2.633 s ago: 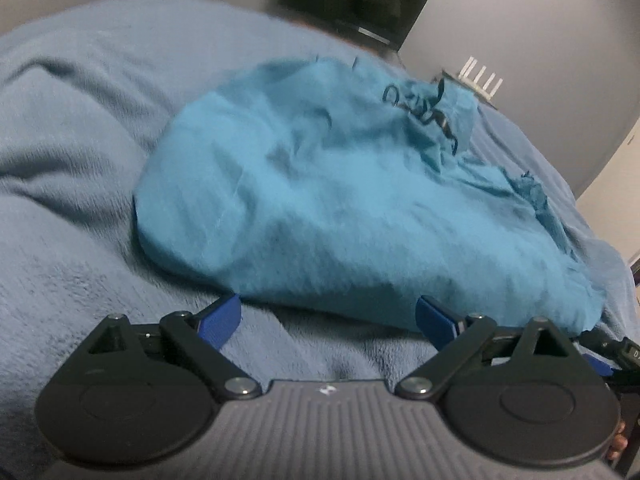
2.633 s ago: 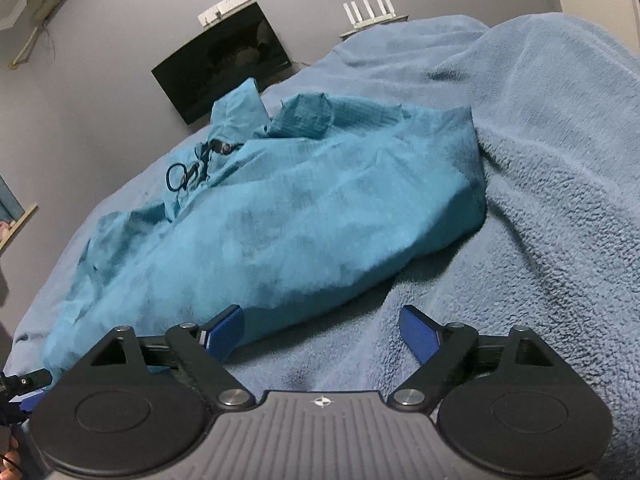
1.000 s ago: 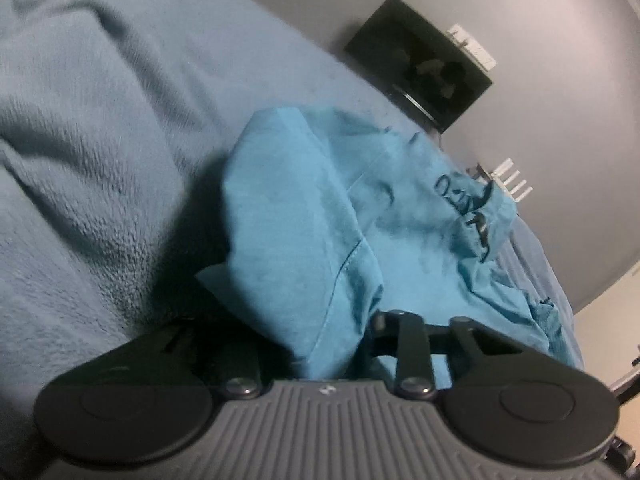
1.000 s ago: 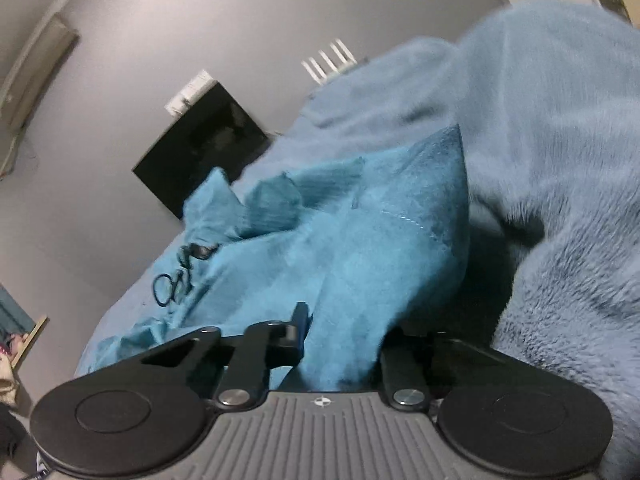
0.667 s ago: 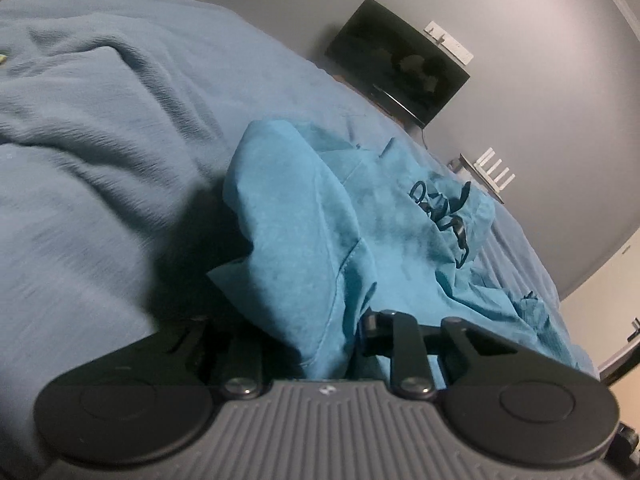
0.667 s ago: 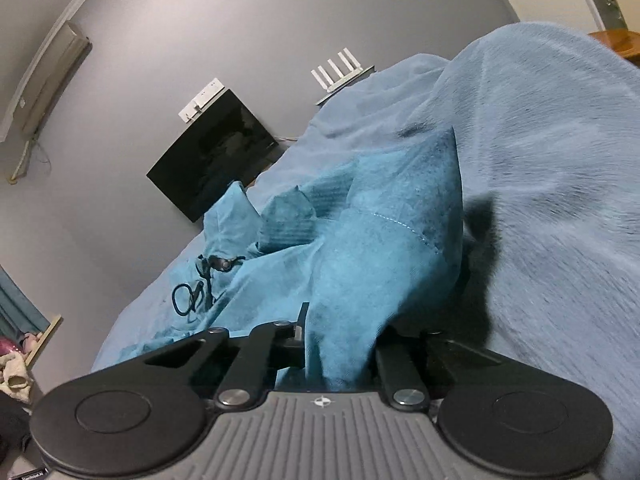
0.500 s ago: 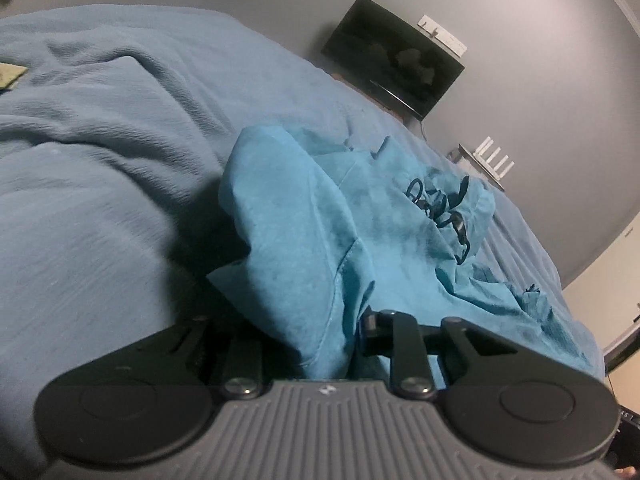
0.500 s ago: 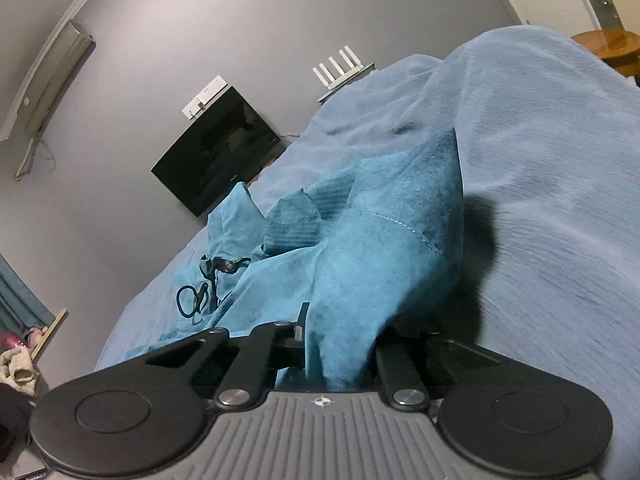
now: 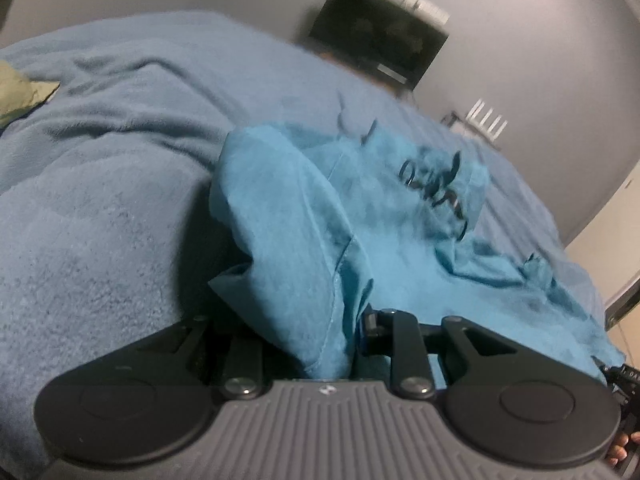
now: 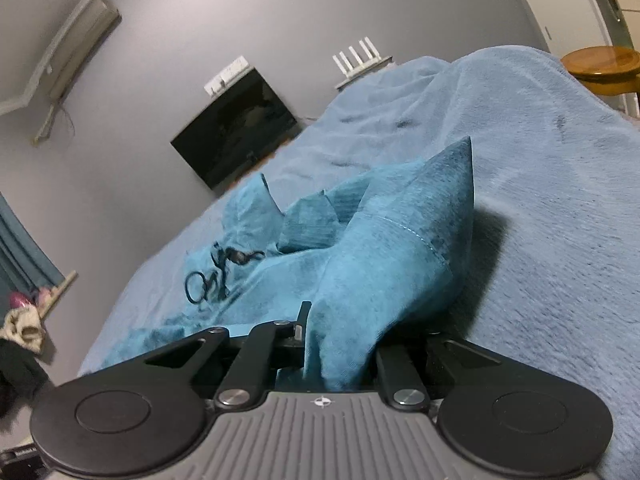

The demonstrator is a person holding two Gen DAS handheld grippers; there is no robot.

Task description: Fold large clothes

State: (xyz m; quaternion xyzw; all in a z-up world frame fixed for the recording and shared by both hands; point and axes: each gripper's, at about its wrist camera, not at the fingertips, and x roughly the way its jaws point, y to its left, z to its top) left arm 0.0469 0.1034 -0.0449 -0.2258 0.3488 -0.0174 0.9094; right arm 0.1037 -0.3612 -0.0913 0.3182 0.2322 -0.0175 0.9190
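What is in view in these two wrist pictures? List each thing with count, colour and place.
garment: one, teal, bunched on the bed, an edge pinched in each tongs
drawstring: one, black, looped on the garment's far part
blanket: one, grey-blue, covering the bed
screen: one, black, on the grey wall past the bed
router: one, white with four antennas, beside the bed's far end
stool: one, wooden, right edge of the right view
cloth: one, olive, left edge of the left view
left tongs: black, shut on the garment
right tongs: black, shut on the garment
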